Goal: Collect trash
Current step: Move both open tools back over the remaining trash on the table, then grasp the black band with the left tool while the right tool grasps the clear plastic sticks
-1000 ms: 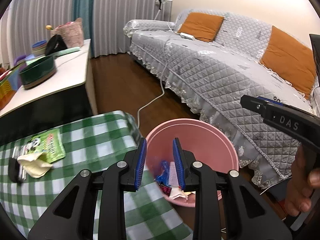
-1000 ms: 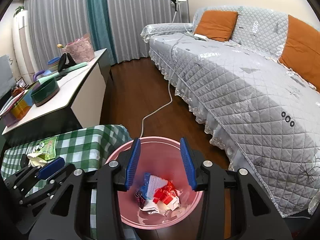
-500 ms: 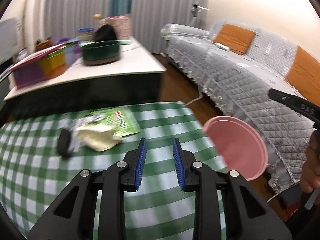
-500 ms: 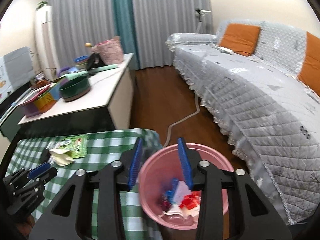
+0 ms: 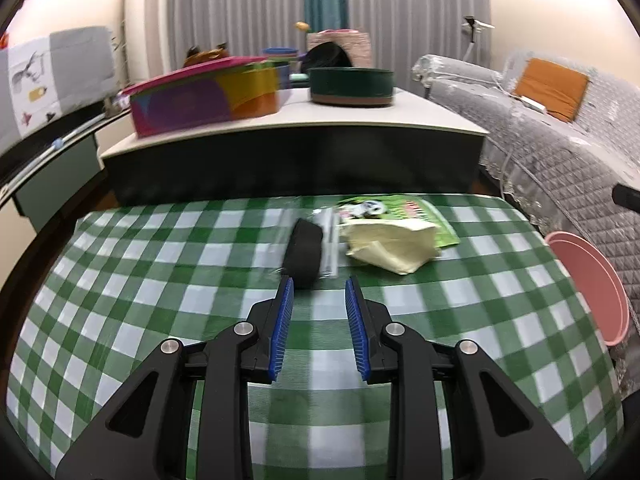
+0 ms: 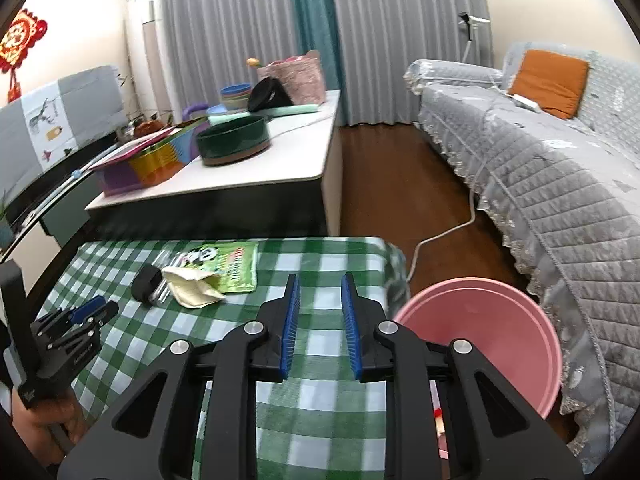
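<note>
On the green checked tablecloth (image 5: pixel 160 264) lies a small heap of trash: a black roll (image 5: pixel 303 254) in clear wrap, a crumpled cream paper (image 5: pixel 390 246) and a green panda wrapper (image 5: pixel 400 210). My left gripper (image 5: pixel 319 284) hovers just short of the black roll, open, nothing between its blue pads. My right gripper (image 6: pixel 319 280) hangs over the table's right part, its jaws closing on nothing. The same trash appears in the right wrist view as roll (image 6: pixel 146 282), paper (image 6: pixel 192 286) and wrapper (image 6: pixel 230 262). The pink bin (image 6: pixel 488 340) stands beside the table; the left gripper (image 6: pixel 90 308) shows at lower left.
A low white table (image 6: pixel 256 168) behind holds a dark green bowl (image 6: pixel 234 140), a coloured box (image 6: pixel 148 160) and other items. A grey quilted sofa (image 6: pixel 560 184) with orange cushions runs along the right. A white cable (image 6: pixel 444 232) crosses the wooden floor.
Both grippers swung left from over the pink bin to over the checked table. The left one now faces the trash heap. The right gripper's jaws have narrowed.
</note>
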Demonstrator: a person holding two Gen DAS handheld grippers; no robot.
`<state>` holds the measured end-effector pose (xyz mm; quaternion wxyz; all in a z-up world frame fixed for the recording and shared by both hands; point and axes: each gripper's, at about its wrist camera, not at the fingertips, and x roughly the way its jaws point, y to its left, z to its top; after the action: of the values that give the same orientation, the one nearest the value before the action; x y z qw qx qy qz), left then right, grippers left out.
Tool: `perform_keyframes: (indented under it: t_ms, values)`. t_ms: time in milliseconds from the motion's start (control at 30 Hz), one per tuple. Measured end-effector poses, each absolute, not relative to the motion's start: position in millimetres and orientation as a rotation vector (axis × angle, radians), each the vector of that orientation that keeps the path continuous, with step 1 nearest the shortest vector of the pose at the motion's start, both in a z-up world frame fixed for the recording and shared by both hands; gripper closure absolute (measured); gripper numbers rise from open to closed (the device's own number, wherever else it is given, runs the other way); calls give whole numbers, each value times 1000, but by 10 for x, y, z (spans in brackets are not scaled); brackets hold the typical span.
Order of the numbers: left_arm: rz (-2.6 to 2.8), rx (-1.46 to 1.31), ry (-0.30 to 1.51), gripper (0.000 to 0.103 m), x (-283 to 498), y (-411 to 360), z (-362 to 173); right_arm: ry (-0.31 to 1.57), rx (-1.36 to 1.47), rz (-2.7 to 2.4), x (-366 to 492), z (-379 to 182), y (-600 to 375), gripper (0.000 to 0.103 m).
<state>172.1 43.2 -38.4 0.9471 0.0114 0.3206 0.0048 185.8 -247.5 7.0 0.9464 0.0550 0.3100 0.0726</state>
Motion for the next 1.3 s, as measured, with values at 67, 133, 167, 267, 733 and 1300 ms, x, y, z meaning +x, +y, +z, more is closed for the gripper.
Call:
perform_keyframes:
  t_ms: [67, 133, 167, 267, 733, 1300]
  values:
    - [18, 13, 655, 76, 1768, 484, -403, 634, 107, 165, 1887, 18, -2395, 84]
    - [18, -1, 657, 76, 1820, 517, -417, 640, 106, 186, 1943, -53, -2306, 86]
    - [17, -7, 658, 76, 1844, 536, -429, 643, 108, 191, 1955, -76, -2278, 86]
    - [11, -29, 669, 76, 1899, 564, -482, 650, 124, 205, 2041, -165, -2177, 87]
    - [-1, -57, 692, 67, 2107, 583, -583, 685, 95, 297, 2419, -383, -1595, 81]
    - [-22, -84, 746, 78, 2289, 576, -633, 795, 78, 357, 2780, -731, -1174, 83]
